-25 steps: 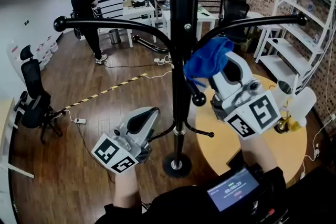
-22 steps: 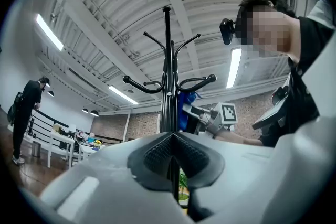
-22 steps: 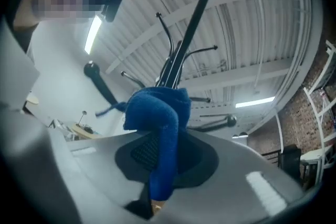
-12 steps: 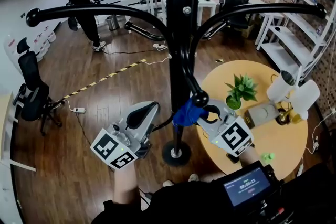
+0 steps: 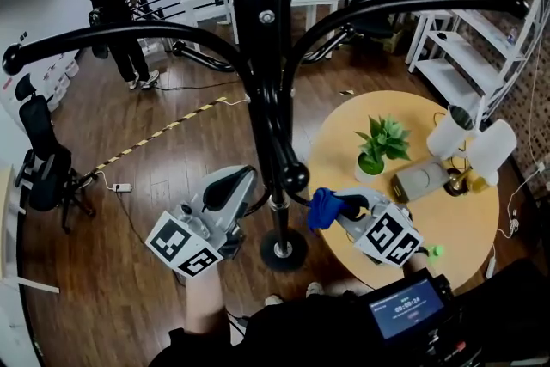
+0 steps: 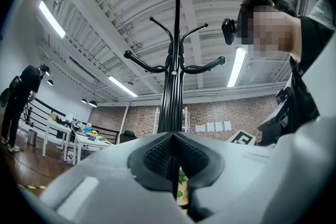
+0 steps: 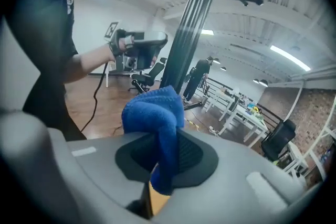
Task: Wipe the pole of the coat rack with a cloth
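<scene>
The dark wooden plank floor [image 5: 129,271] carried the round black base of the coat rack [image 5: 284,250], a black office chair [image 5: 43,155] and a yellow-and-black striped tape line [image 5: 163,133]. Just beside the base stood a round pale-wood bench [image 5: 464,228], bearing a small green potted plant [image 5: 378,146], a flat grey box [image 5: 421,180] and two white cylindrical vessels [image 5: 449,131].

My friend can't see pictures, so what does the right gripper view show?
A blue cloth is pinched in the right gripper, bunched above its fingers. Behind it stands the black coat rack pole.

Left gripper [image 5: 242,182] left of pole [image 5: 257,39] — cloth [image 5: 321,207], right gripper [image 5: 337,206] right.
</scene>
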The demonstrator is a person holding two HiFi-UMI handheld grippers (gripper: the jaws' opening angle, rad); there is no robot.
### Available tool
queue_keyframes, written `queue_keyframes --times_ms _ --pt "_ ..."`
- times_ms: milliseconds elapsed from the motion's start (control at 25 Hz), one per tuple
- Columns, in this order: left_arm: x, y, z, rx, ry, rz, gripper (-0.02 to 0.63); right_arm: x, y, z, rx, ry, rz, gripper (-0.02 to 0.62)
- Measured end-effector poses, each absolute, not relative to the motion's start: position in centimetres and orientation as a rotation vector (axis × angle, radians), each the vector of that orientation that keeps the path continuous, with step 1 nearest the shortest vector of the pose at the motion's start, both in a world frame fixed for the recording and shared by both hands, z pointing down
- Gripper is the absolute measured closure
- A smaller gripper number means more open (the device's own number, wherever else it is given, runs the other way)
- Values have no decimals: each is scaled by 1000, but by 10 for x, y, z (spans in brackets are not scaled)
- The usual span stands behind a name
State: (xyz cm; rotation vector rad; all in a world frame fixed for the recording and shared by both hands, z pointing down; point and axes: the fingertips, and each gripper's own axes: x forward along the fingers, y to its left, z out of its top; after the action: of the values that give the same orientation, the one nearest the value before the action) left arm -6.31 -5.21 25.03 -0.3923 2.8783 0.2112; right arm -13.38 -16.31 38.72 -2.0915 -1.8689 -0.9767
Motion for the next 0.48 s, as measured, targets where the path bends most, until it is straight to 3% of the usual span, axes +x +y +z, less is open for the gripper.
queue_keyframes --times_ms 480 --pt "-66 -51 246 -356 2884 179 604 -121 -112 405 -2195 -1844 -920 549"
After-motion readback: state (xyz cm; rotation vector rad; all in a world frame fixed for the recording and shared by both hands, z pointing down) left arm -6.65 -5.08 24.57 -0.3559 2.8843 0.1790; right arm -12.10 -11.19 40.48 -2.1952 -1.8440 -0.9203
